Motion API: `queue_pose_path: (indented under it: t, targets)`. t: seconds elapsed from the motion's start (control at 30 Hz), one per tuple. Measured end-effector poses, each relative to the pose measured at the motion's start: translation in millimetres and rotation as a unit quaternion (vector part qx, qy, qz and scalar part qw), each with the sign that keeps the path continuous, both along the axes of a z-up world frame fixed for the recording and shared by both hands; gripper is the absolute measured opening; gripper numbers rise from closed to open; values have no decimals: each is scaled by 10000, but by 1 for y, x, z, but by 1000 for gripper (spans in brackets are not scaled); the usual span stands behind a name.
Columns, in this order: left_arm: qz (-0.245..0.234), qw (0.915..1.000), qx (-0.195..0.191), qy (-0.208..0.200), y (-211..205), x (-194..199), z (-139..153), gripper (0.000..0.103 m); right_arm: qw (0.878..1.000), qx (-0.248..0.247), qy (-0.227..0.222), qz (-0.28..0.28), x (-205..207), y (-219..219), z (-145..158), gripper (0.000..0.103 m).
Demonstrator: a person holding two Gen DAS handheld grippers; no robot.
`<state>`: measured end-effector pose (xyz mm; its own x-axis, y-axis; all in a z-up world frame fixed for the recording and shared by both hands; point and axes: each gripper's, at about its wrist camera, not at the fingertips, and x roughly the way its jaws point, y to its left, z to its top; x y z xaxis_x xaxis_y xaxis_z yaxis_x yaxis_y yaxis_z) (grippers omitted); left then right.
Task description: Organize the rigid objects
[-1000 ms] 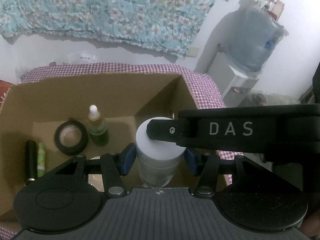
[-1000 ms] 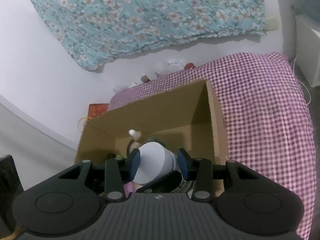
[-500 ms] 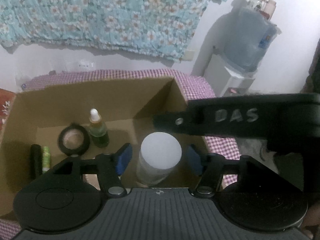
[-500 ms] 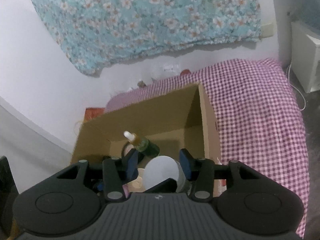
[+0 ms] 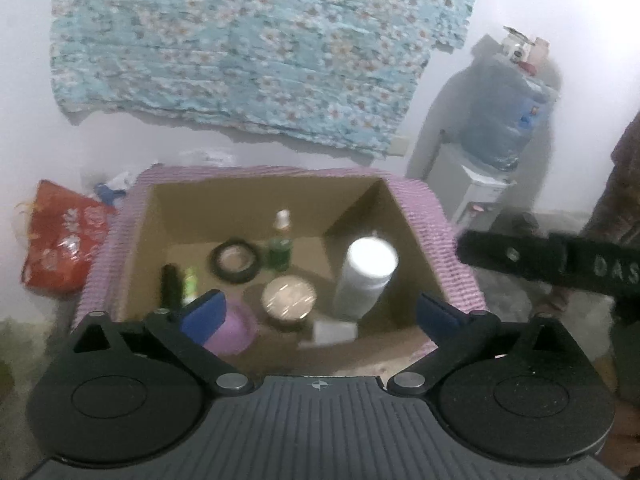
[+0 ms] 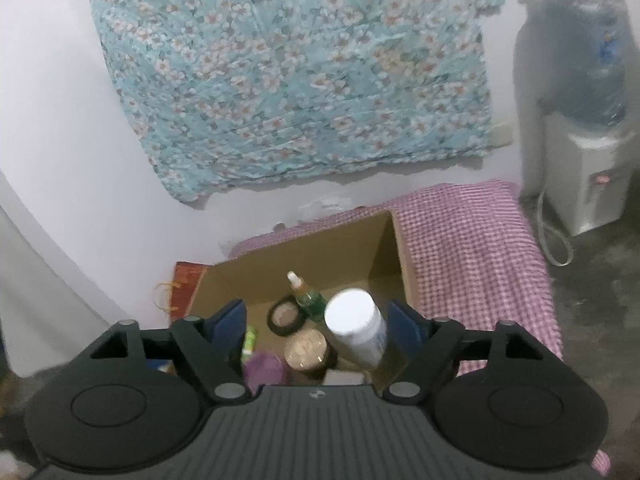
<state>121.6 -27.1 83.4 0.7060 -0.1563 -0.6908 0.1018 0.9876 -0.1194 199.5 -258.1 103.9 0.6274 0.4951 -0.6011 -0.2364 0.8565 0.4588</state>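
Observation:
A cardboard box (image 5: pixel 264 200) sits on a purple checked cloth (image 5: pixel 440 224). Inside stand a white-lidded jar (image 5: pixel 366 276) at the right, a green dropper bottle (image 5: pixel 280 246), a black tape roll (image 5: pixel 235 260), a gold-lidded jar (image 5: pixel 289 300), a purple lid (image 5: pixel 234 330), a black tube (image 5: pixel 170 286) and a small green tube (image 5: pixel 190 284). My left gripper (image 5: pixel 320 312) is open and empty, raised above the box. My right gripper (image 6: pixel 318 318) is open and empty above the box (image 6: pixel 320 248), with the white-lidded jar (image 6: pixel 356 326) below it. The right gripper's body (image 5: pixel 560 266) shows at the right in the left wrist view.
A red bag (image 5: pixel 60 236) lies left of the cloth. A water dispenser (image 6: pixel 580 120) stands against the wall at the right. A floral cloth (image 6: pixel 304 72) hangs on the wall. A small white box (image 5: pixel 334 330) lies in the cardboard box's near side.
My left gripper has let go of the white-lidded jar, opened wide and lifted back. My right gripper has also opened wider and risen away from the box.

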Motion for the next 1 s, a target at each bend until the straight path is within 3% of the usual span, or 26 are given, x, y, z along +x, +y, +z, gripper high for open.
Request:
queue_pose_path:
  t: [0.07, 0.13, 0.2, 0.47, 1.0]
  targets:
    - [120, 9999, 67, 19, 10, -9, -3, 103, 9998, -146, -23, -99, -19, 4, -1, 89]
    - [243, 9996, 135, 38, 19, -17, -6, 103, 9995, -247, -44, -173, -36, 10, -3, 101]
    - [306, 9993, 203, 59, 24, -23, -10, 103, 9990, -345, -97, -249, -50, 16, -5, 103]
    - [518, 9982, 254, 162, 41, -24, -20, 103, 9919, -1241, -156, -210, -71, 52, -19, 103]
    - [716, 9961, 367, 360, 49, -18, -33, 103, 9873, -1584, 19, -87, -60, 71, -33, 103]
